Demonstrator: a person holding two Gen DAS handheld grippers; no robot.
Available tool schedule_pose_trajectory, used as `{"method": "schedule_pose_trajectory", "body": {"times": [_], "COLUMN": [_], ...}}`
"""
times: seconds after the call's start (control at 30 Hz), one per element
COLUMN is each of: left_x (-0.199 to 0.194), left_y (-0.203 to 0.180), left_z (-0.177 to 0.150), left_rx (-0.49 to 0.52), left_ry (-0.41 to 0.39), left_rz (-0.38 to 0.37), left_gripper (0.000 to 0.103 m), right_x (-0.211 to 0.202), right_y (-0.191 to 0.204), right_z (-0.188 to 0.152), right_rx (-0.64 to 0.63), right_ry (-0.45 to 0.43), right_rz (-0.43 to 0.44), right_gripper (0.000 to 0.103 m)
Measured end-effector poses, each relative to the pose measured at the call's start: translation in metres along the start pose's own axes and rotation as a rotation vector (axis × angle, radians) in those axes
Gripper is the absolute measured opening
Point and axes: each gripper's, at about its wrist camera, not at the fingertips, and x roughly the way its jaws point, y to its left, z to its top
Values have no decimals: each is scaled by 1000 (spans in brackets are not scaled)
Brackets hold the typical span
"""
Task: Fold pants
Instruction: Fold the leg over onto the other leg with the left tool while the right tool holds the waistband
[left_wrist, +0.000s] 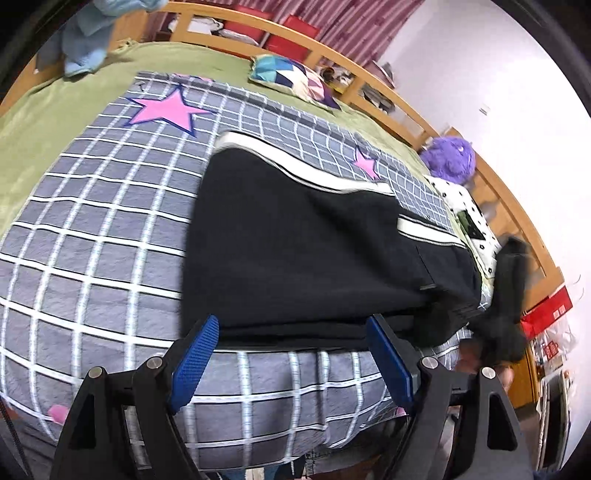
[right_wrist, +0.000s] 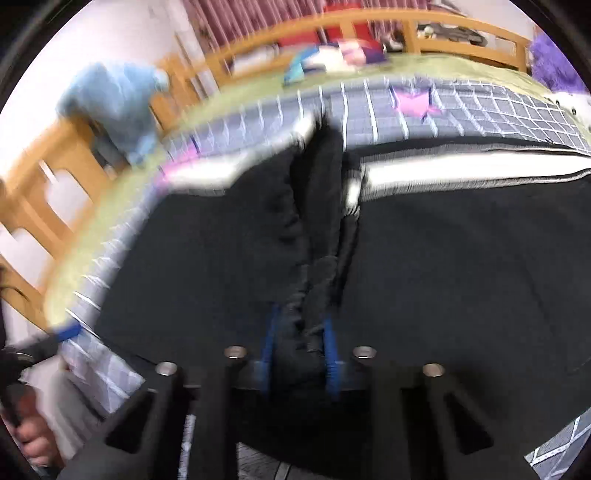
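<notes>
Left wrist view: left gripper (left_wrist: 291, 354) at lower centre, blue pads (left_wrist: 195, 360) spread wide, holding nothing, at the near edge of the black pants (left_wrist: 303, 251). Pants lay folded across centre frame on a grey checked quilt (left_wrist: 99, 236); purple plush toy (left_wrist: 448, 158) at upper right.

Right wrist view, blurred: right gripper (right_wrist: 301, 350) at lower centre, fingers narrow, pinching a bunched ridge of the pants (right_wrist: 443, 258).
</notes>
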Motion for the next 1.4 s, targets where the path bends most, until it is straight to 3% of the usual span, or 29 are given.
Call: {"method": "schedule_pose_trajectory", "body": {"times": [0.07, 0.13, 0.2, 0.27, 0.47, 0.6, 0.67, 0.73, 0.77, 0.83, 0.93, 1.0, 1.07, 1.13, 1.27, 1.3, 1.4], "left_x": [-4, -2, 6, 14, 33, 55, 57, 53, 51, 45, 33, 30, 33, 37, 41, 41, 45], "left_y": [5, 9, 11, 12, 20, 25, 26, 25, 25, 24, 18, 14, 10, 6, -1, -1, -6], "left_z": [1, 3, 7, 9, 20, 12, 6, 5, 6, 9, 13, 14, 17, 19, 28, 30, 38], "left_rx": [-3, -14, -24, -23, -72, -83, -67, -66, -71, -70, -36, -19, -14, -7, 39, 38, 31], "left_ry": [-20, -23, -9, 9, 29, 105, 103, 104, 105, 103, 79, 66, 62, 73, 67, 64, 61], "left_rz": [2, -5, -14, 7, 84, 151, 154, 148, 141, 121, 108, 116, 107, 109, 148, 149, 114], "left_gripper": [80, 80, 80, 80, 80, 81, 81, 80, 80, 80, 80, 80, 80, 80, 80, 80, 80], "right_x": [-26, -35, -16, 0, -39, -13, 0, 6, 8, -2, -42, -52, -34, -7, -29, -38, -54], "right_y": [-21, -34, -40, -42, -19, -17, -23, -20, -17, -14, -29, -40, -49, -54, -37, -35, -29], "right_z": [2, -1, -10, -21, -19, -24, -31, -29, -24, -18, -7, -7, -14, -24, -14, -7, 12], "right_rx": [107, 121, 115, 105, 21, 19, 67, 72, 59, 34, 93, 94, 83, 77, -66, -79, -111], "right_ry": [-63, -78, 16, 98, -37, 49, 60, 37, 44, 16, -110, -123, -32, 95, 35, -18, -129], "right_rz": [70, 14, 1, 2, -4, -22, -3, 4, -20, 8, 108, 42, 19, 3, -41, -55, -57], "right_gripper": [17, 18, 28, 29, 49, 49, 54, 45, 22, 21, 20, 22, 32, 33, 44, 50, 51]}}
